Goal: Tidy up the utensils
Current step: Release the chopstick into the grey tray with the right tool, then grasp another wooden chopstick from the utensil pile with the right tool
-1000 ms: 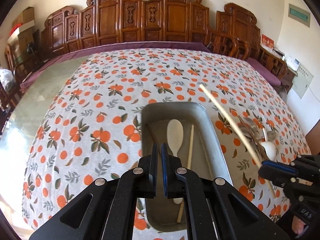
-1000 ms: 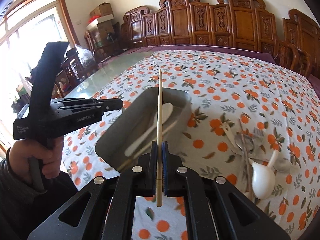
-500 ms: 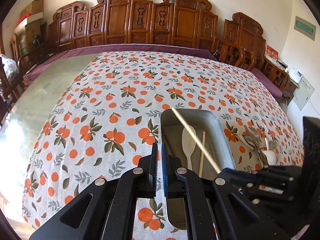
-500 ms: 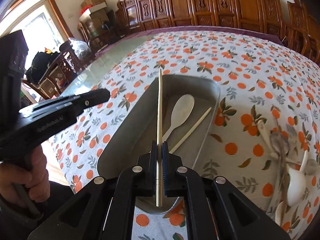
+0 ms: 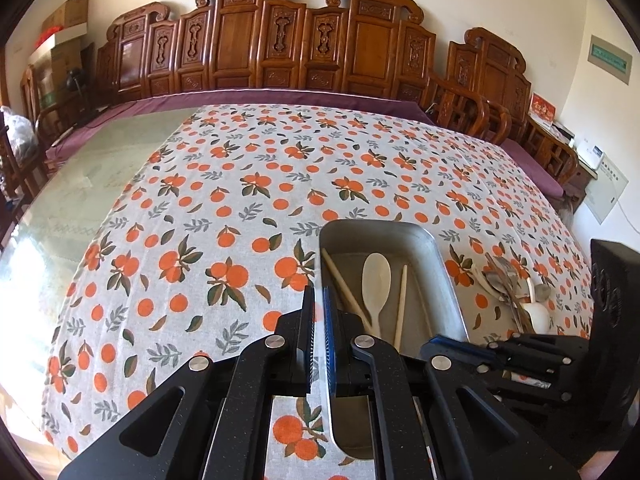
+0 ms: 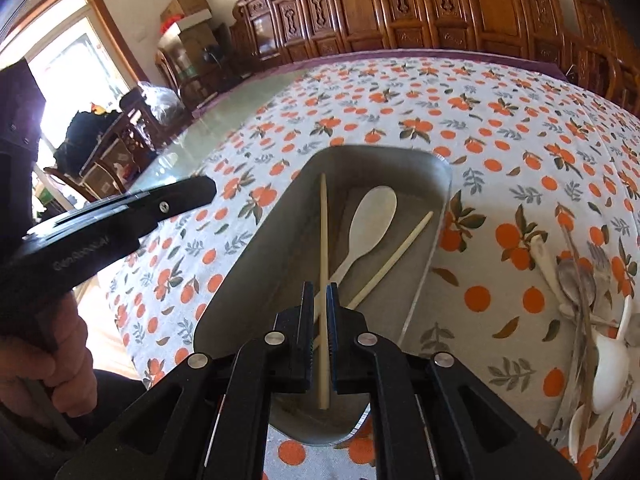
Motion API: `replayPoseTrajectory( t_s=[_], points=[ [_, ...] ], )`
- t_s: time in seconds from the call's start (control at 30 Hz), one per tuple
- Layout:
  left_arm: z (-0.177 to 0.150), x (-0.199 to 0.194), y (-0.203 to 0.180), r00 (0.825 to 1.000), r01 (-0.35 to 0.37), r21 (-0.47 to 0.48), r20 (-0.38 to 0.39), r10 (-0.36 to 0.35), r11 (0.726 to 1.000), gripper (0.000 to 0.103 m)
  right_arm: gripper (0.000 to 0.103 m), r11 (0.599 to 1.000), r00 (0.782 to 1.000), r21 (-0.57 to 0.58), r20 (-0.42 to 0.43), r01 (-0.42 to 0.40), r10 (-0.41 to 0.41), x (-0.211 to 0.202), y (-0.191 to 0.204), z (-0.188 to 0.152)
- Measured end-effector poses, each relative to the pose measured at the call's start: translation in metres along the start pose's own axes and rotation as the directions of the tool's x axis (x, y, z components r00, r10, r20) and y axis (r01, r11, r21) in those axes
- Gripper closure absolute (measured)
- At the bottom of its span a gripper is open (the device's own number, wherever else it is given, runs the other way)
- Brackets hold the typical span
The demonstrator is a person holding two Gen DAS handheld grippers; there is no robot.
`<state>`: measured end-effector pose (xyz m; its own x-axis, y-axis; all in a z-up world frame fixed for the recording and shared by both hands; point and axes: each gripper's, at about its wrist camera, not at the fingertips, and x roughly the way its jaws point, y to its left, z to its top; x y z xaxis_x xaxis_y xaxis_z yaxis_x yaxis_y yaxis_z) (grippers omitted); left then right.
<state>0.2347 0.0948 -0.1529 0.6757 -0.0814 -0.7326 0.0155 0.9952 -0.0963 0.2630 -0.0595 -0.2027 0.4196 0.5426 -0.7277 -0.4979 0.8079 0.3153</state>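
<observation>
Chopstick (image 6: 323,280) lying lengthwise in the metal tray (image 6: 424,280) is passing straight between the jaws of the right gripper (image 6: 319,304), which are standing slightly parted, with a sliver of gap showing on either side of the stick, so they are not clamping it. Just right of those jaws, a wooden spoon (image 6: 370,224) and a second chopstick (image 6: 390,258) are resting on the tray floor, angled away to the right. Farther right, well outside the tray, a heap of metal spoons and forks (image 6: 580,284) with white ceramic spoons (image 6: 610,372) is sitting on the orange-print tablecloth (image 6: 480,128).

Jaws of the left gripper (image 5: 316,320) are hanging a narrow slit apart, gripping nothing, above the tray's left rim (image 5: 325,320). Ahead and right of them the same wooden spoon (image 5: 376,280) is lying between the two chopsticks.
</observation>
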Motion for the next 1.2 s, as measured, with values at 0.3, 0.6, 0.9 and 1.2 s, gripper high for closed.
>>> replayPoseTrajectory(
  t_s=[0.3, 0.6, 0.9, 1.2],
  points=[
    [-0.002, 0.002, -0.035, 0.998, 0.059, 0.053, -0.004, -0.059, 0.997, 0.096, 0.094, 0.985, 0.982, -0.072, 0.119, 0.155, -0.146, -0.074, -0.053, -0.002],
    [-0.007, 0.005, -0.076, 0.994, 0.11, 0.111, -0.007, -0.11, 0.988, 0.073, 0.094, 0.958, 0.949, -0.013, 0.142, 0.286, -0.281, -0.111, -0.124, -0.016],
    [-0.014, 0.012, -0.1, 0.99, 0.137, 0.136, -0.032, -0.134, 0.981, 0.043, 0.091, 0.962, 0.956, 0.004, 0.103, 0.274, -0.273, -0.094, -0.133, -0.044],
    [-0.021, 0.015, -0.116, 0.987, 0.161, 0.143, -0.047, -0.156, 0.976, 0.03, 0.087, 0.966, 0.966, -0.024, 0.019, 0.258, -0.258, -0.074, -0.128, -0.059]
  ],
)
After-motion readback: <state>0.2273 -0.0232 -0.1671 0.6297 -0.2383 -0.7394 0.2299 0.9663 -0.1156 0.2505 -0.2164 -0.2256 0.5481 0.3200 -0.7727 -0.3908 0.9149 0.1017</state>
